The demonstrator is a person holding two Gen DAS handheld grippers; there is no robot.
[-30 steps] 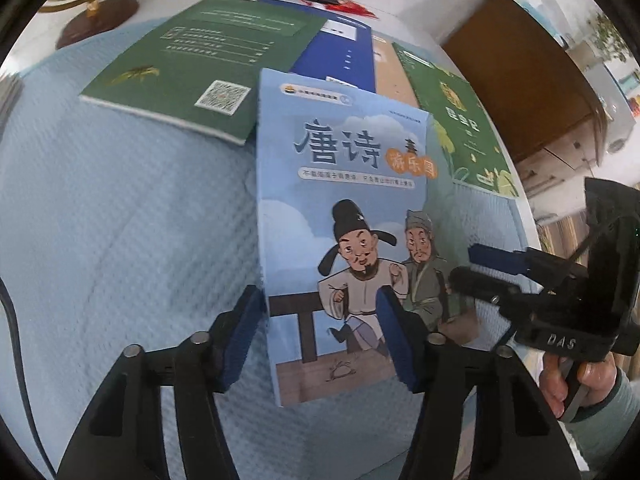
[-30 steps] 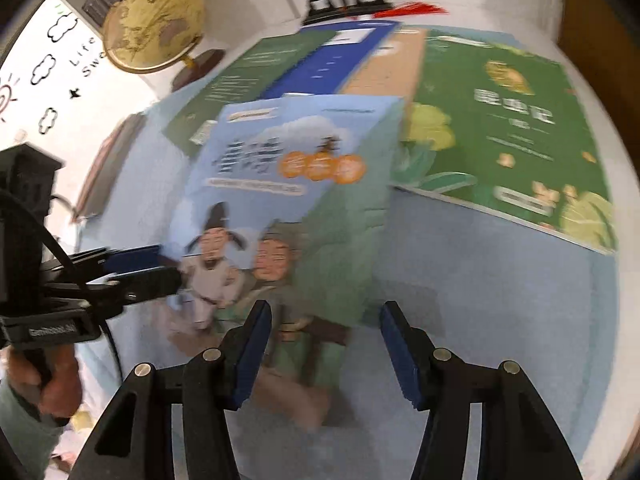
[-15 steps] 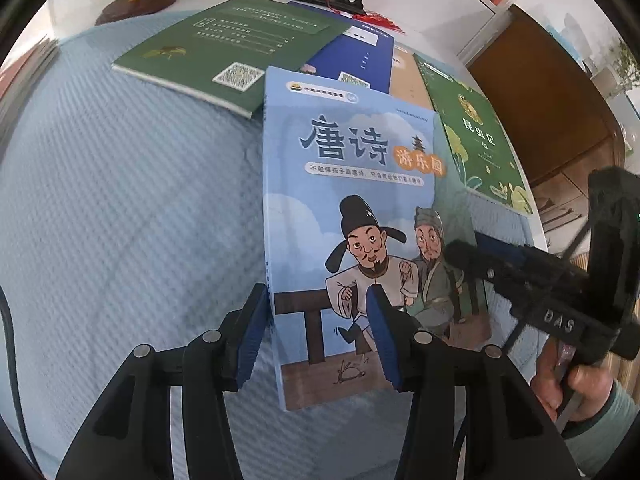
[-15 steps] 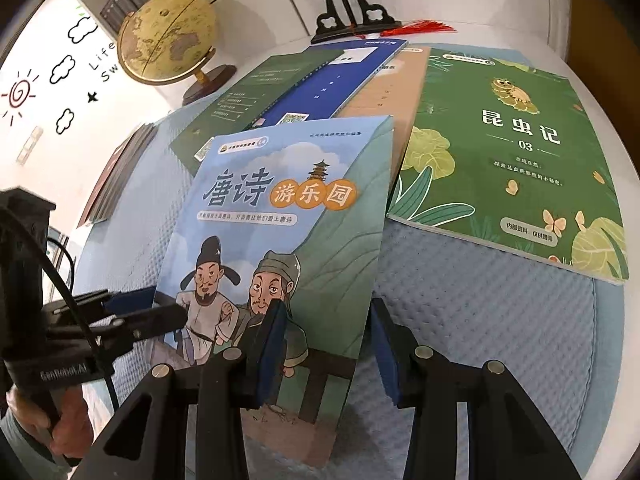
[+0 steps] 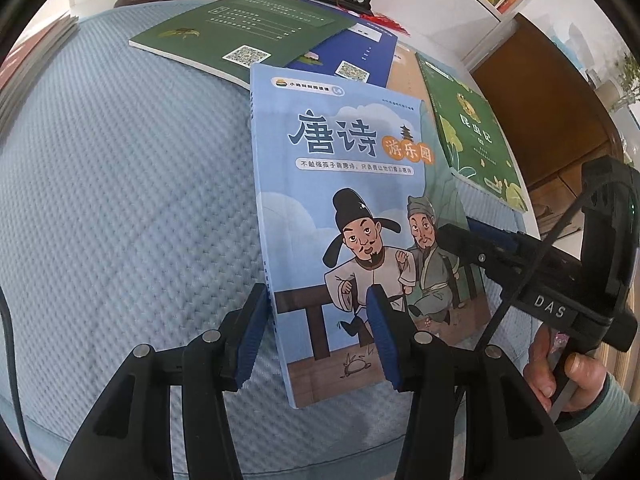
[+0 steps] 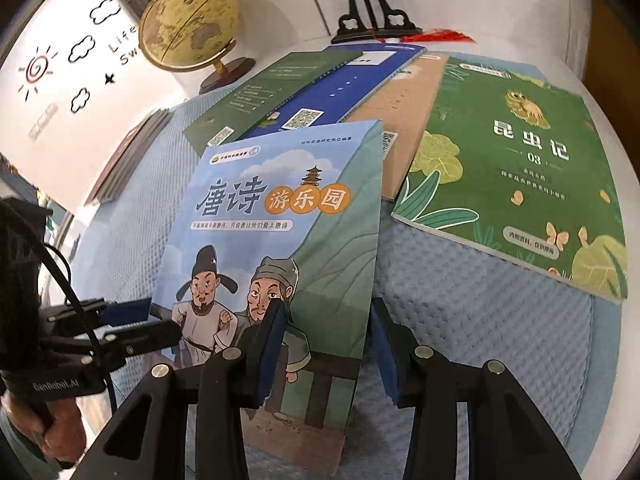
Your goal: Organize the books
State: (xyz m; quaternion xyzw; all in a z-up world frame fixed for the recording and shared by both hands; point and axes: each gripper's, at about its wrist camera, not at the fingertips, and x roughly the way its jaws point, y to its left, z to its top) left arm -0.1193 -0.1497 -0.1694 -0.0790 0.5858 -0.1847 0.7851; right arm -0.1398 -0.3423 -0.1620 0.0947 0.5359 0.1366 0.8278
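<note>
- Books lie spread on a pale blue quilted cloth (image 5: 132,184); the light blue poetry book (image 5: 352,216) is in the centre of both views, raised at its near end.
- Left gripper (image 5: 318,330) has its two pads at the lower left corner of this book, one pad at the spine edge and one on the cover; the jaws look clenched on that corner.
- Right gripper (image 6: 328,346) takes the lower right edge in the same way – one pad on the cover, one behind the free edge – so it is grasping the book too.
- To do this step well, I think both hands should lift together and keep the book flat between them, so the thin cover does not bend or slip out.
- Other books stay behind it: the green insect book (image 6: 520,176) at the right of the right wrist view, and a dark green book (image 5: 248,28) overlapping a dark blue book (image 5: 360,56) at the upper middle of the left wrist view.
- Compared with one second ago, both pairs of jaws are narrower and now sit on the book's edges; the left view has also shifted, so more of the globe (image 6: 188,24) side of the table is seen.
</note>
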